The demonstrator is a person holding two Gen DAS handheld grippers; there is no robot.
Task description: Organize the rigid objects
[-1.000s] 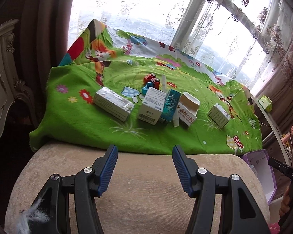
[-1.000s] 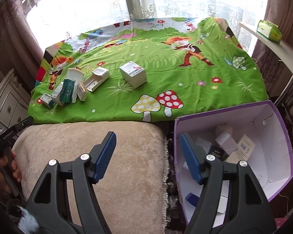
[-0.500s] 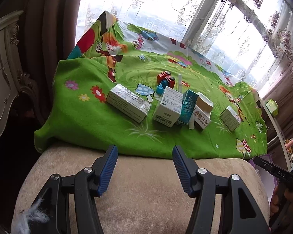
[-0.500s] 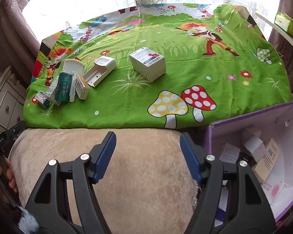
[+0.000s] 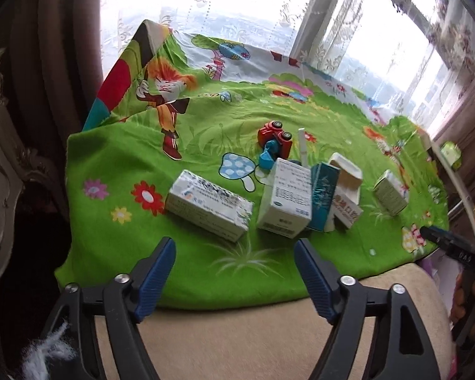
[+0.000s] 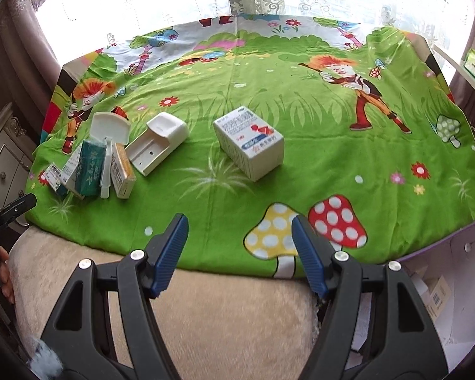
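Boxes sit on the green cartoon cloth: one white carton alone mid-cloth, the rest clustered at the cloth's left end in the right wrist view. Cluster: long white box lying flat, white carton with barcode, teal box leaning on it, white plastic case lying open, small red toy car behind them.

Left gripper points steeply down over the cloth's near edge, short of the long box; jaws opening, nothing between them. Right gripper pitched down too, over the mushroom print near the cloth edge, in line with the lone carton; jaws parted, gripping nothing (blue ribbed pads, black frame on both).

Cartons are stiff printed cardboard with sharp edges. Cloth is thin, creased. Beige plush cushion under both grippers. Purple cardboard bin at lower right holds more cartons.
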